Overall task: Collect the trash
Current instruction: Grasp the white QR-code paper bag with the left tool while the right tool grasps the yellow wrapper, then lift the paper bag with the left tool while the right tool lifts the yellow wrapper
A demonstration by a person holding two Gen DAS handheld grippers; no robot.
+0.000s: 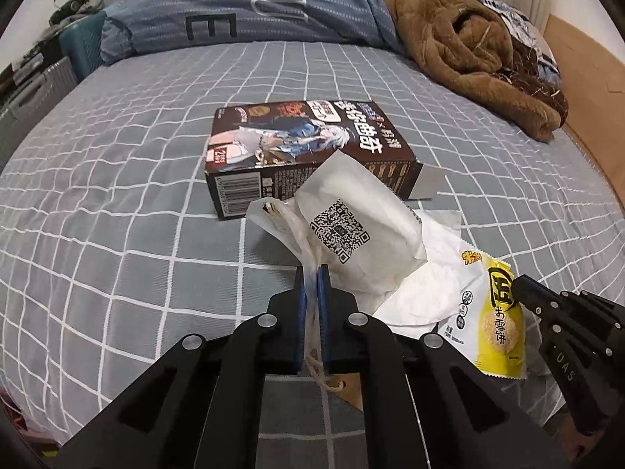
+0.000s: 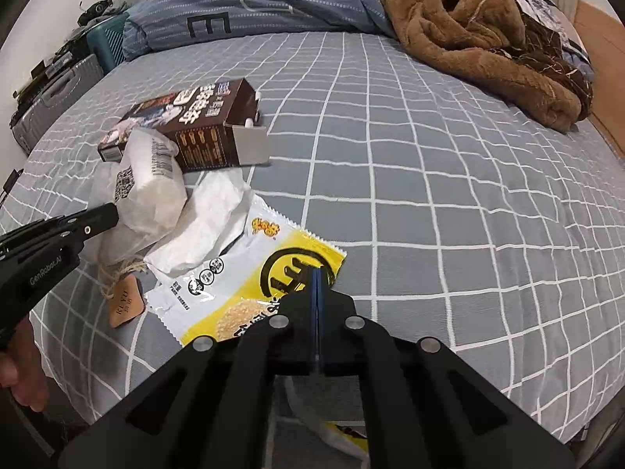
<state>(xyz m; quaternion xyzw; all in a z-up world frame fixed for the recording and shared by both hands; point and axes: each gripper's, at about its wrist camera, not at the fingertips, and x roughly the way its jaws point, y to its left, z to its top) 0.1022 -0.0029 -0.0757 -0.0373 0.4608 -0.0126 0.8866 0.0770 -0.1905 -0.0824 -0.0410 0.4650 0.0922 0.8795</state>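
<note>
1. The left tool (image 1: 311, 273) pinched the limp white bag (image 1: 363, 215) by its string, just before the cookie box (image 1: 304, 148) on the bed
2. The right tool (image 2: 317, 273) pinched the light, crinkly, slippery yellow wrapper (image 2: 250, 285) beside that bag

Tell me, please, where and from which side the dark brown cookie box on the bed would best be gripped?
I would grip the cookie box across its thin side walls, at the end with the open flap, coming from above on the right. It lies flat, too wide across its printed face for the jaws, and the white paper bag leans on its near side, so the far right end looks freest.
</note>
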